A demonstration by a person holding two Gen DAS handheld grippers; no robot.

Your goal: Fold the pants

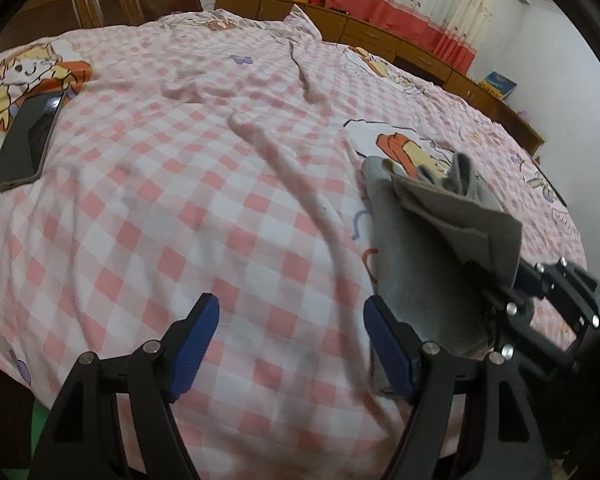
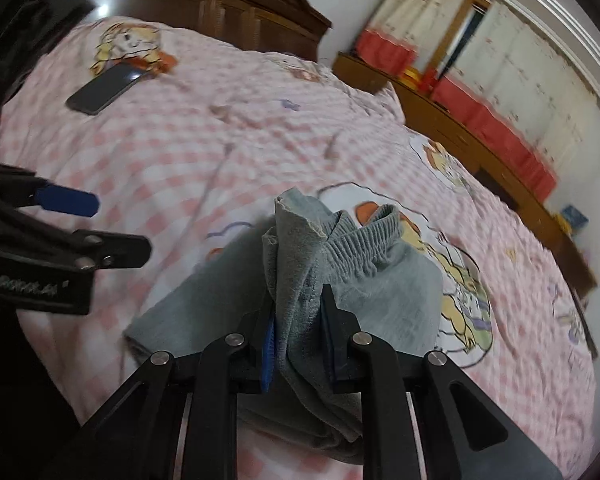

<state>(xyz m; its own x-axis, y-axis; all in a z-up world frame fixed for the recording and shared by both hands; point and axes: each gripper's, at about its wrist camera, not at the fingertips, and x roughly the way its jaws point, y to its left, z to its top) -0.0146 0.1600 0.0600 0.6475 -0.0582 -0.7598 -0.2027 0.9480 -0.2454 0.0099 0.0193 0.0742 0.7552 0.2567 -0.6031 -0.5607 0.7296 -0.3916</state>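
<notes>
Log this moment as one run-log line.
task: fold pants | right gripper: shut on grey pants, fold lifted | left gripper: open, empty | phone: on bed

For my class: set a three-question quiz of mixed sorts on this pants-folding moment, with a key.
1. True or false: the left tongs are clamped on the grey pants.
2. Which tongs hold the pants? A left, B right, C both.
3. Fill in: a dark ____ lies on the pink checked bedspread near the headboard.

Key:
1. False; they stand open over the bedspread with nothing between them.
2. B; the right tongs pinch a bunched fold of the pants.
3. Phone.
</notes>
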